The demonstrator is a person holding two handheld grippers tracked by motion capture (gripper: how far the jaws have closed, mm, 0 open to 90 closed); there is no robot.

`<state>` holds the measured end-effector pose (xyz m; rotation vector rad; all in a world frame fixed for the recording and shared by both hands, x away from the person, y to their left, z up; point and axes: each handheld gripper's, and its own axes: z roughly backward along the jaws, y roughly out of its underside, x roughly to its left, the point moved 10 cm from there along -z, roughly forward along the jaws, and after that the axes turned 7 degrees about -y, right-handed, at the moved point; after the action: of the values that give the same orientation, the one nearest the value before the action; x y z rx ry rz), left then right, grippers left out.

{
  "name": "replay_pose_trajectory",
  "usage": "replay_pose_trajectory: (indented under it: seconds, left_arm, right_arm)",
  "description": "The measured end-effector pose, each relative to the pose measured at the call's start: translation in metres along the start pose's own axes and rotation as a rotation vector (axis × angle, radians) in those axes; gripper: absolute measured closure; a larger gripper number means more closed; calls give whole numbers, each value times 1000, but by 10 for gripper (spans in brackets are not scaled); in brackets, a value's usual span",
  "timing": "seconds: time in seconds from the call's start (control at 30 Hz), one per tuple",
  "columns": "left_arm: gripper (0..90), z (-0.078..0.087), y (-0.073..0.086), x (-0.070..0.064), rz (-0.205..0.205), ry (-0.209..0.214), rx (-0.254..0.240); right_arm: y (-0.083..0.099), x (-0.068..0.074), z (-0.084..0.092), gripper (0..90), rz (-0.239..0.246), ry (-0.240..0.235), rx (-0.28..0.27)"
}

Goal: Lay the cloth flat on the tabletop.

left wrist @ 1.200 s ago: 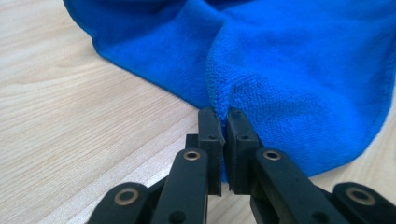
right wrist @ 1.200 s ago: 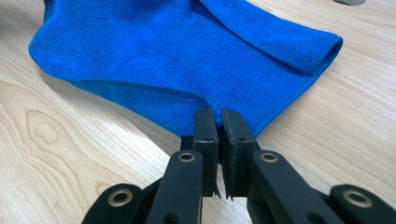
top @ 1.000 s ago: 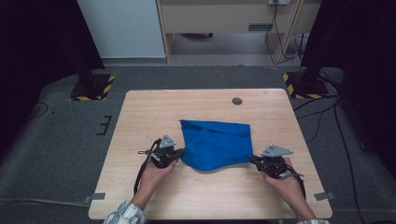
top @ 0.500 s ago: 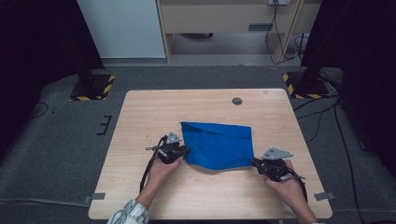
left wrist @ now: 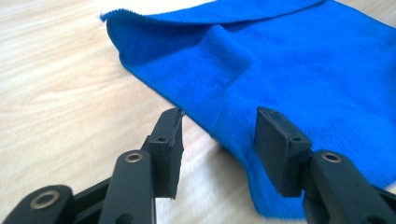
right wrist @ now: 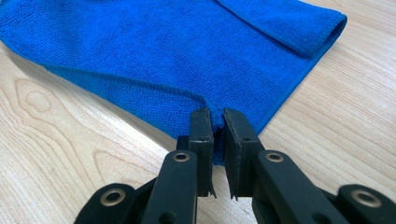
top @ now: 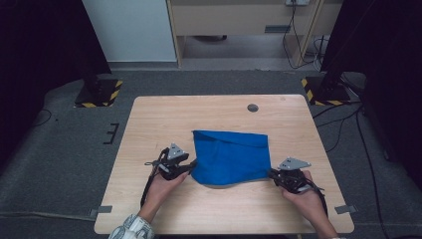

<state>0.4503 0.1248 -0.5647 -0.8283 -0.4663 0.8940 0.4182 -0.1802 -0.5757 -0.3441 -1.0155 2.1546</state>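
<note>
The blue cloth [top: 231,158] is laid flat on the worktop [top: 149,119], its long axis running left to right, with the far edge folded over. Its right near corner is pinched by the right gripper [right wrist: 215,122]. The left gripper's [left wrist: 218,133] jaws have just been opening and are spread around the cloth's left edge.

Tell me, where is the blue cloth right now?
In the high view the blue cloth lies on the wooden table, near its front edge, between the left hand-held gripper and the right hand-held gripper, which pinches its corner.
</note>
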Motion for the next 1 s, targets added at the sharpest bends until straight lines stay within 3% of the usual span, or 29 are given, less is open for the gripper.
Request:
replay_pose_trajectory:
  seconds: [0.17,0.33,0.43,0.6,0.83,1.0]
  left_arm:
    - [483,7,15,-9,-28,16,36]
    - [530,-7,30,-21,-55,48,123]
    - [639,-7,27,-26,-63,85,108]
    - [827,-4,26,-27,-62,105,116]
    - [867,17,19,-25,-16,126,76]
    - [873,27,24,-27,-20,128,97]
  right_arm:
    - [0,0,0,820,-1,1,-3]
    - [-1,1,2,819,-2,5,-10]
    - [-1,2,2,821,4,1,-5]
    - [-2,3,4,826,17,7,-6]
    - [-1,16,15,827,33,-10,-17]
    - [3,26,29,827,45,-23,-28]
